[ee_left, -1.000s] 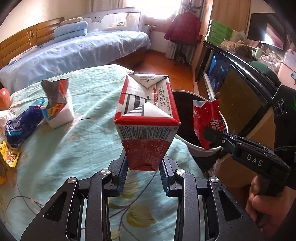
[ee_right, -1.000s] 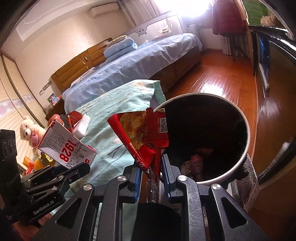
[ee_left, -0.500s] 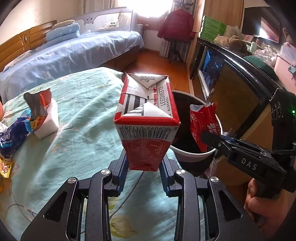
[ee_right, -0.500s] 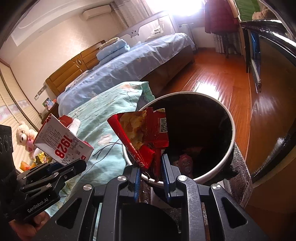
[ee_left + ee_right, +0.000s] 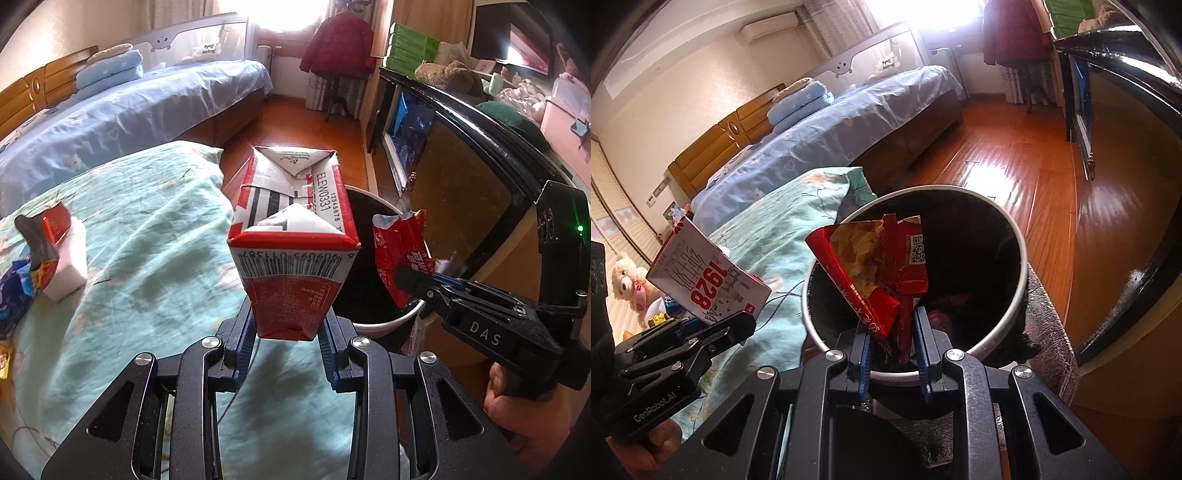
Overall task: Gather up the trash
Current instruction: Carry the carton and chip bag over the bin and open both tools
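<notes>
My left gripper [image 5: 288, 341] is shut on a red and white milk carton [image 5: 293, 240] and holds it above the teal bedspread, just left of the round bin [image 5: 384, 321]. The carton also shows in the right wrist view [image 5: 705, 277]. My right gripper [image 5: 894, 343] is shut on a red snack wrapper [image 5: 875, 269] and holds it over the open mouth of the bin [image 5: 1015, 236]. The wrapper [image 5: 399, 254] shows over the bin's rim in the left wrist view. Some trash lies at the bottom of the bin.
More wrappers and a white box [image 5: 64, 273] lie on the teal bedspread [image 5: 147, 236] at the left. A dark glass cabinet [image 5: 472, 192] stands right of the bin. A blue bed [image 5: 831, 136] and wooden floor [image 5: 1015, 147] lie beyond.
Both grippers have moved toward the bin. The right gripper with the wrapper is now over the bin's mouth, and the carton is closer to its rim.
</notes>
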The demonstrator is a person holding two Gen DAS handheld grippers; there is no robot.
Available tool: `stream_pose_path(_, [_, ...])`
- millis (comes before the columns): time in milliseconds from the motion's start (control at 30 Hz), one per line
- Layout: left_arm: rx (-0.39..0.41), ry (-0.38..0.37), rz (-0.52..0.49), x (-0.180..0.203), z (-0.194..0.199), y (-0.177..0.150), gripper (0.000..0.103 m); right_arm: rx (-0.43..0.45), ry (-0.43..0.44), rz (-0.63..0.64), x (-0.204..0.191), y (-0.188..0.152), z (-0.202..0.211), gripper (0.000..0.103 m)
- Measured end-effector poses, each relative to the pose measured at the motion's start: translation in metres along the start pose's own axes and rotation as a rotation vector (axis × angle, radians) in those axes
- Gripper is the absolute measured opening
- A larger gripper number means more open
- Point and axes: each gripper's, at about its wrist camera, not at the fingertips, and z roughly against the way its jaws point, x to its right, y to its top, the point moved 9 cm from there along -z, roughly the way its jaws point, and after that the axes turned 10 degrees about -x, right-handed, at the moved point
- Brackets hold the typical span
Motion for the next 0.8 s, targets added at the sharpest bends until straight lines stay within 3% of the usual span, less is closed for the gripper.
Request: stream_pose_path(800, [-0.069, -0.016, -0.052, 0.020, -0.034, 0.028, 0.030, -0.007, -0.040, -0.033, 0.026, 0.027, -0.011, 0.022])
